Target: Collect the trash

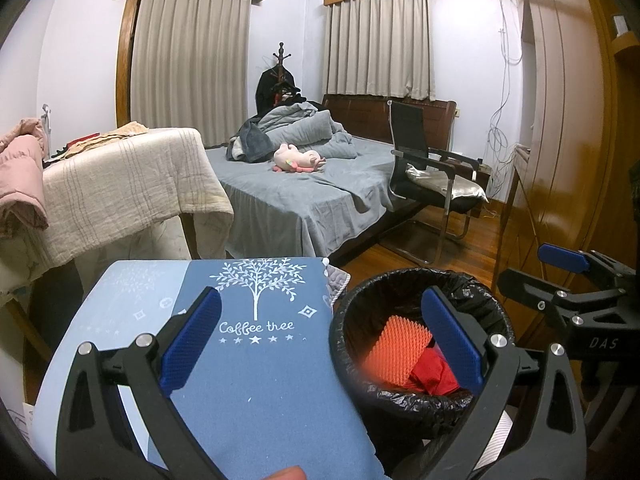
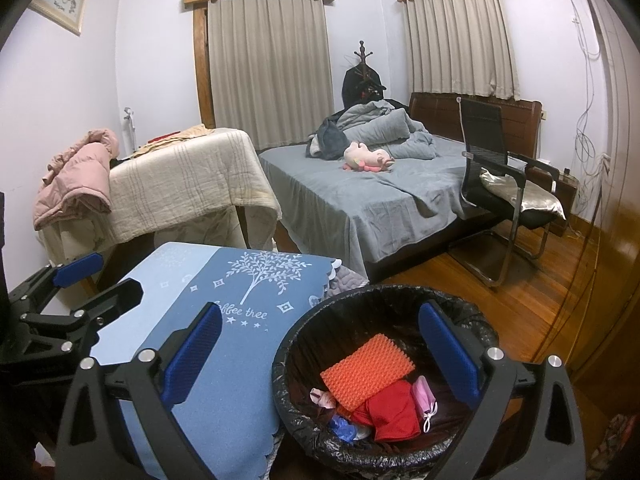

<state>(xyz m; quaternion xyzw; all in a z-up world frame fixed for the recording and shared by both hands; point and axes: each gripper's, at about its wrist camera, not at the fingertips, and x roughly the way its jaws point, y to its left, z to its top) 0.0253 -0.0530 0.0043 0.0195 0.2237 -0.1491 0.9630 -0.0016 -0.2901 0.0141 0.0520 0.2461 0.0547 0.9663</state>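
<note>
A black-lined trash bin [image 2: 304, 332] stands beside a table with a blue "Coffee tree" cloth [image 2: 224, 352]. Inside it lie an orange bumpy sponge [image 2: 366, 372], a red cloth [image 2: 390, 416], a pink mask [image 2: 425, 398] and small scraps. The bin [image 1: 360, 304] and the sponge [image 1: 400, 350] also show in the left wrist view. My left gripper [image 1: 324, 344] is open and empty, over the table edge and bin rim. My right gripper [image 2: 320, 354] is open and empty above the bin. Each gripper shows in the other's view: the right [image 1: 568, 280], the left [image 2: 64, 292].
A bed with grey sheets [image 2: 372, 196], a pink plush toy [image 2: 366, 158], a black chair [image 2: 504, 188], a blanket-covered stand [image 2: 188, 184] with a pink jacket [image 2: 76, 176], a coat rack [image 2: 362, 76], a wooden wardrobe [image 1: 560, 140] and wood floor [image 2: 540, 300].
</note>
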